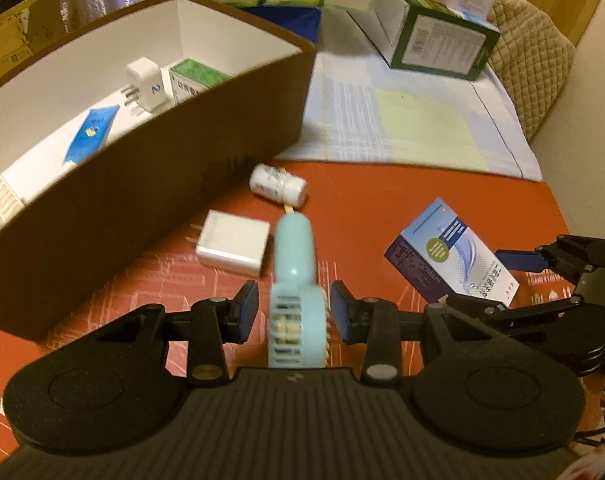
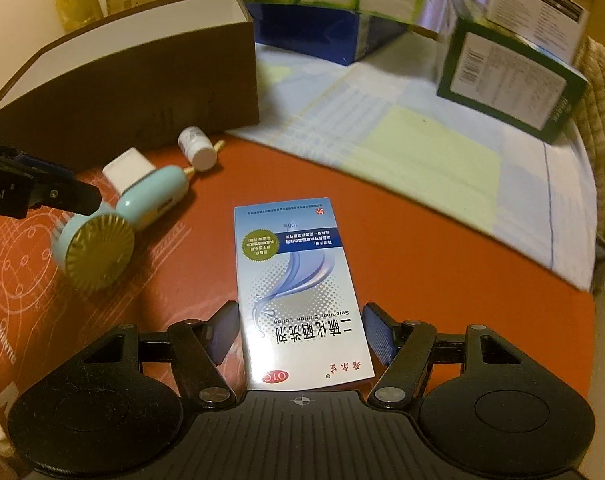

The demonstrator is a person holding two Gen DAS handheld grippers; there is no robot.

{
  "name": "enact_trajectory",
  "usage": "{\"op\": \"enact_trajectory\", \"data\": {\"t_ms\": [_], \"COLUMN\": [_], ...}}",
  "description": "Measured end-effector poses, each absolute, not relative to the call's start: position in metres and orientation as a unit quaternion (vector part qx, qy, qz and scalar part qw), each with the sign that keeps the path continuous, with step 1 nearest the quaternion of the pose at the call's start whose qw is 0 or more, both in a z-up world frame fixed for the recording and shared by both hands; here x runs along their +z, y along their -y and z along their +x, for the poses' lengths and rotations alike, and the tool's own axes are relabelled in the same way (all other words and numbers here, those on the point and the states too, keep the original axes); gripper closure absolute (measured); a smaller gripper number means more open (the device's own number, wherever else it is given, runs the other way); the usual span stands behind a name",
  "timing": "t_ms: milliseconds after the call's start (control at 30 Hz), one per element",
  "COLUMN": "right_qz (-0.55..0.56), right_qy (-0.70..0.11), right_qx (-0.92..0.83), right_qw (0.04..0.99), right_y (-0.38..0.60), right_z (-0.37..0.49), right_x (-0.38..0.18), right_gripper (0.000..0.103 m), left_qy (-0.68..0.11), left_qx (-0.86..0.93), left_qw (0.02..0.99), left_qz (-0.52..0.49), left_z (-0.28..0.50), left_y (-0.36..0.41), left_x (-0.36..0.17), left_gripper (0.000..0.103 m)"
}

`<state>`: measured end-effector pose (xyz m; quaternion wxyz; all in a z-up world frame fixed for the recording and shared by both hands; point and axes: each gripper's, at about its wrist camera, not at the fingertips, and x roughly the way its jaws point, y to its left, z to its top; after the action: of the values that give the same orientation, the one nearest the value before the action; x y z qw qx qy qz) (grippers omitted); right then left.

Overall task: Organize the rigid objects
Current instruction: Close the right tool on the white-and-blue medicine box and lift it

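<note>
Our left gripper (image 1: pixel 294 312) is clamped on the round head of the small blue fan (image 1: pixel 292 276), its handle pointing away from us toward the brown box (image 1: pixel 206 148); in the right wrist view the fan hangs clear of the red mat (image 2: pixel 422 264). Our right gripper (image 2: pixel 300 334) straddles the near end of the lotion carton (image 2: pixel 298 280), which seems to ride between the blue pads, though we cannot tell whether they press its sides (a sliver of gap shows on the right). Beyond them, the white charger (image 1: pixel 234 248) and the small white bottle (image 1: pixel 278 187) lie on the mat just beside the box wall. Inside the box we already see a white plug adapter (image 1: pixel 146 86), a green carton (image 1: pixel 200 76) and a blue-labelled pack (image 1: pixel 90 134). So we judge the sorting about half done: two items in hand, two left on the mat.
</note>
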<state>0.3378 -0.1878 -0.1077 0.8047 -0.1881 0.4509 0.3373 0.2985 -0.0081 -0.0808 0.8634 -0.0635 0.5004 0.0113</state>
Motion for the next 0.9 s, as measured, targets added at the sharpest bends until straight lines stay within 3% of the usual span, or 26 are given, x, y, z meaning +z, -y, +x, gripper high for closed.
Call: {"op": "enact_trajectory", "data": {"t_ms": [233, 900], "right_qz": [-0.179, -0.164], "right_qy": [-0.457, -0.481], "right_qx": [0.322, 0.327], "right_qw": [0.81, 0.797], "right_y": [0.2, 0.215], "right_z": [0.321, 0.312], "right_x": [-0.106, -0.106], "right_gripper": [0.039, 0.039], "left_qy": [-0.513, -0.534], "left_qx": [0.011, -0.001], "left_qw": [0.857, 0.844], "left_qz": [-0.047, -0.038], "left_z": [0.3, 0.272], "left_y": [0.016, 0.023], "left_x": [-0.103, -0.107], "left_gripper": [0.072, 0.072]}}
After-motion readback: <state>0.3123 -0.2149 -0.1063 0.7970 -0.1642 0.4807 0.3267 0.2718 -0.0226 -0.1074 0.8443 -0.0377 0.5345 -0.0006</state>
